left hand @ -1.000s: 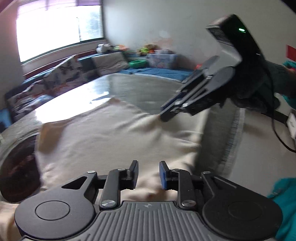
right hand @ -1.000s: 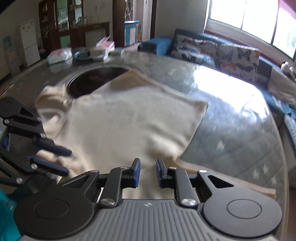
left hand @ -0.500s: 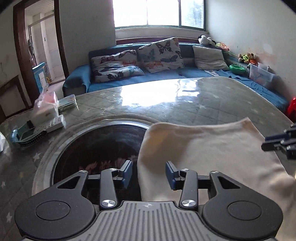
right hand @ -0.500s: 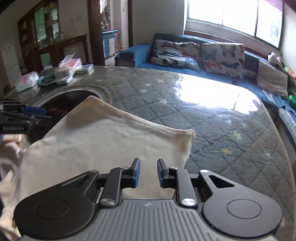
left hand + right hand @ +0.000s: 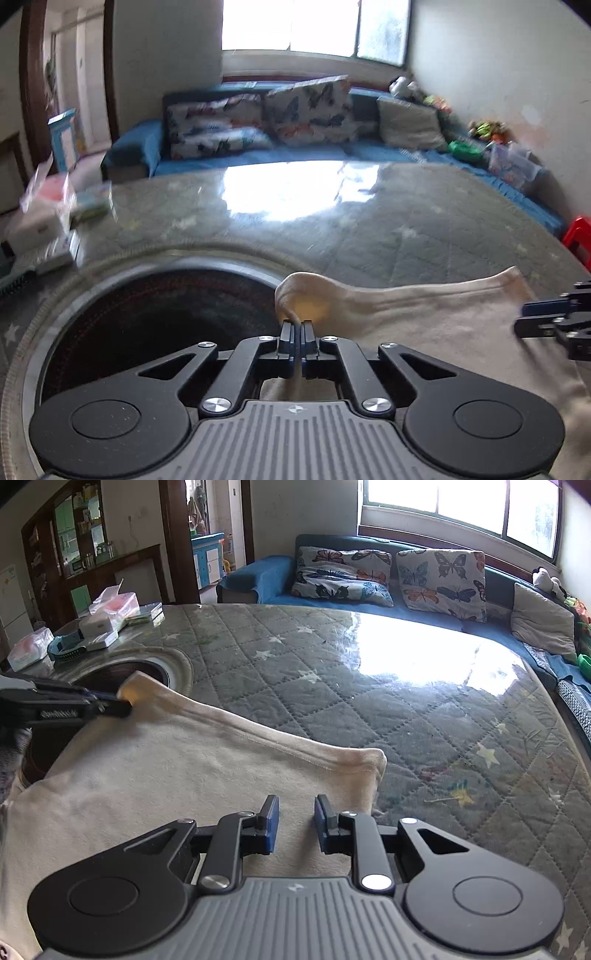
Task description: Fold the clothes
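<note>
A cream garment (image 5: pixel 155 771) lies spread on the quilted grey table (image 5: pixel 369 686). My left gripper (image 5: pixel 296 330) is shut on the garment's far left corner (image 5: pixel 299 299) and lifts it slightly; it also shows in the right wrist view (image 5: pixel 110 705). My right gripper (image 5: pixel 295 816) is open, its fingers just above the cloth near the far right corner (image 5: pixel 369 760). It also shows at the right edge of the left wrist view (image 5: pixel 532 317).
A dark round recess (image 5: pixel 155 314) with a metal rim sits in the table under the garment's left side. Boxes and tissue packs (image 5: pixel 110 616) lie at the table's far left. A blue sofa with butterfly cushions (image 5: pixel 388 576) runs behind the table.
My left gripper has closed on the garment's left corner and raised it. My right gripper has moved closer to the right corner and stays open.
</note>
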A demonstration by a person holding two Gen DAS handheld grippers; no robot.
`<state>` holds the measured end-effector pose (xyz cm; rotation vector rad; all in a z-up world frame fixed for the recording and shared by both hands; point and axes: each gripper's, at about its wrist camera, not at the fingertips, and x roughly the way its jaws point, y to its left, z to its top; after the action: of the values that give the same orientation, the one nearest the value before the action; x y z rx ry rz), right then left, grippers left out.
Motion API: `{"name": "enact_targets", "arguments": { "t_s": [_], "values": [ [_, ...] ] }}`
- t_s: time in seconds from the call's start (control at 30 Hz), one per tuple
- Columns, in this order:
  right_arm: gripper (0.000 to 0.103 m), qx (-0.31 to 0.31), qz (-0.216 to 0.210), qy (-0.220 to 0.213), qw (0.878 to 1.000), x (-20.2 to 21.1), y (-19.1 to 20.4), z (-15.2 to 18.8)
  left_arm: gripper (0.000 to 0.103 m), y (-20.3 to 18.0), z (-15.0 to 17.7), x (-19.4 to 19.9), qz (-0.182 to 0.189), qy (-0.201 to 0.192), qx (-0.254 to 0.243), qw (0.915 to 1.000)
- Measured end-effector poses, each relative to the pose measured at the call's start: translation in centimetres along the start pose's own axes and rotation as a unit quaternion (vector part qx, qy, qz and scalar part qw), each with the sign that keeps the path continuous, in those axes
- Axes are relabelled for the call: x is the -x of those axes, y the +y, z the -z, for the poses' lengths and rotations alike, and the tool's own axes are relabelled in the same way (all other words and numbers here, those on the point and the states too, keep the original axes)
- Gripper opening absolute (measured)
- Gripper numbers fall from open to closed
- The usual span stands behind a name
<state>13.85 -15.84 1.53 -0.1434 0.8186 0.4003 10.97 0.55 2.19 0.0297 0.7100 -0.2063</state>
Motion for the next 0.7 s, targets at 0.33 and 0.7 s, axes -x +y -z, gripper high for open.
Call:
{"name": "enact_targets", "arguments": {
  "t_s": [0.33, 0.7],
  "values": [
    [0.025, 0.007, 0.001, -0.002, 1.000, -0.1, 0.2, 0.0, 0.023, -5.5, 2.4, 4.1, 0.065, -0.036, -0.129, 0.9889],
    [0.030, 0.007, 0.002, -0.004, 1.000, -0.2, 0.1, -0.2, 0.026, -2.7, 1.6, 0.0, -0.139, -0.007, -0.106, 0.9846]
  ]
}}
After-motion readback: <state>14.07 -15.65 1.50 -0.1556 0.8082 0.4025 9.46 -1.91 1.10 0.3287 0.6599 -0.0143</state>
